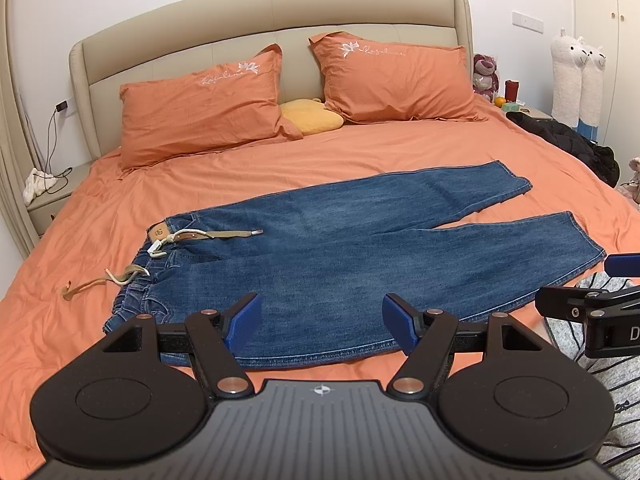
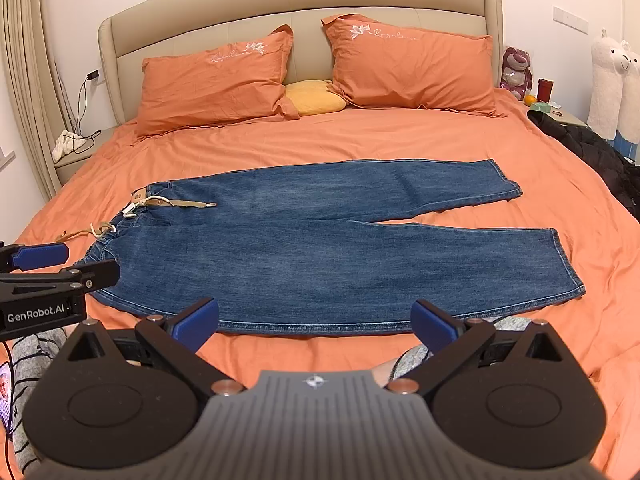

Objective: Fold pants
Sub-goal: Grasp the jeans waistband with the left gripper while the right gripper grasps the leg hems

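Note:
Blue jeans [image 1: 340, 256] lie flat across the orange bed, waistband to the left, both legs spread apart toward the right; they also show in the right wrist view [image 2: 320, 248]. A tan belt [image 1: 216, 234] lies loose at the waistband. My left gripper [image 1: 322, 326] is open and empty, hovering over the near edge of the jeans by the waist. My right gripper [image 2: 314, 326] is open and empty, over the near hem of the lower leg. Each gripper shows at the edge of the other's view.
Two orange pillows [image 1: 200, 104] and a yellow cushion [image 1: 312, 116] lie at the headboard. A black jacket [image 1: 576, 144] lies on the bed's right edge. Nightstands [image 1: 52, 196] flank the bed. A grey patterned sleeve [image 1: 608, 340] is at the right.

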